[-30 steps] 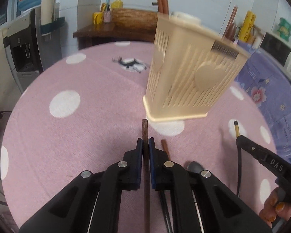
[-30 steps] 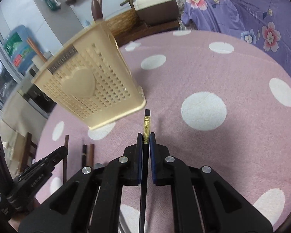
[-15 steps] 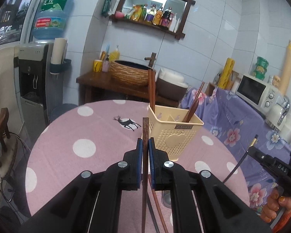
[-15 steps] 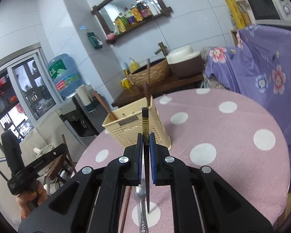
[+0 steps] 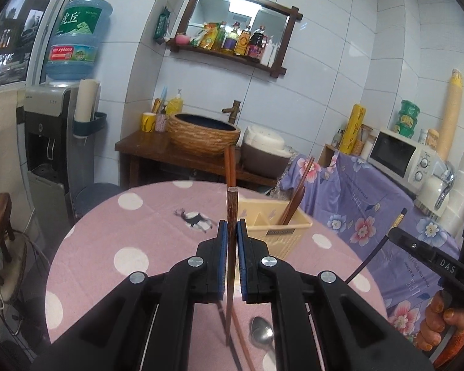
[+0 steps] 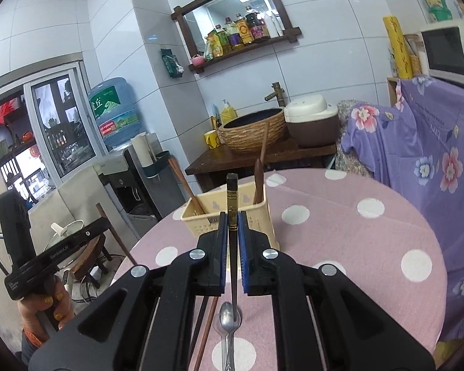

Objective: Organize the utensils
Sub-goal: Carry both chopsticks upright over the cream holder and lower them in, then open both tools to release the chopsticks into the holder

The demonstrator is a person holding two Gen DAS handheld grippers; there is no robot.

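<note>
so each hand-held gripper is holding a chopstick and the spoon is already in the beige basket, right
Not quite. The spoon still lies on the pink dotted tablecloth, not in the beige basket, as the right wrist view shows. Each hand-held gripper does hold a chopstick.

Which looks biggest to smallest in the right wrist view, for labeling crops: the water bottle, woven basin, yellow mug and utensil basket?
1. woven basin and utensil basket: alike, and the basket is nearer and partly hidden, so unranked.
2. water bottle, somewhat smaller.
3. yellow mug, clearly smallest.
</note>
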